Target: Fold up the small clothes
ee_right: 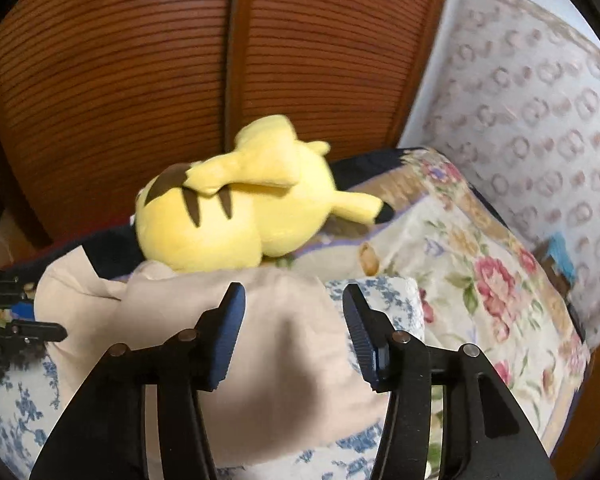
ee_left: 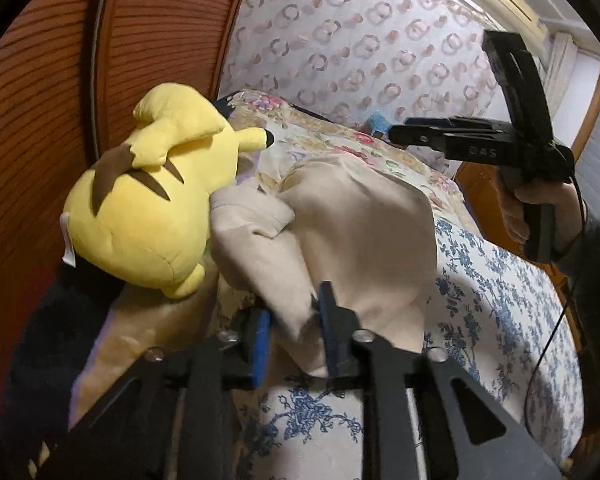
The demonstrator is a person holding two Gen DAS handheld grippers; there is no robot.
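Observation:
A beige small garment [ee_left: 352, 224] lies crumpled on the bed, beside a yellow plush toy [ee_left: 152, 200]. My left gripper [ee_left: 296, 332] has its blue-padded jaws around a bunched edge of the garment, with a gap still between the pads. The garment also shows in the right wrist view [ee_right: 284, 352], under my right gripper [ee_right: 294, 320], which is open and empty just above it. The right gripper also shows in the left wrist view [ee_left: 396, 134], held in a hand at the right, above the bed. The left gripper's tip [ee_right: 40, 330] shows at the left edge of the right wrist view.
The bed carries a blue-flowered cover [ee_left: 500, 304] and a rose-patterned quilt [ee_right: 480, 264]. Slatted wooden wardrobe doors [ee_right: 140, 80] stand behind the plush toy [ee_right: 240, 208]. A patterned wall [ee_left: 360, 40] rises behind the bed. A small blue object [ee_right: 562, 256] lies at the far bed edge.

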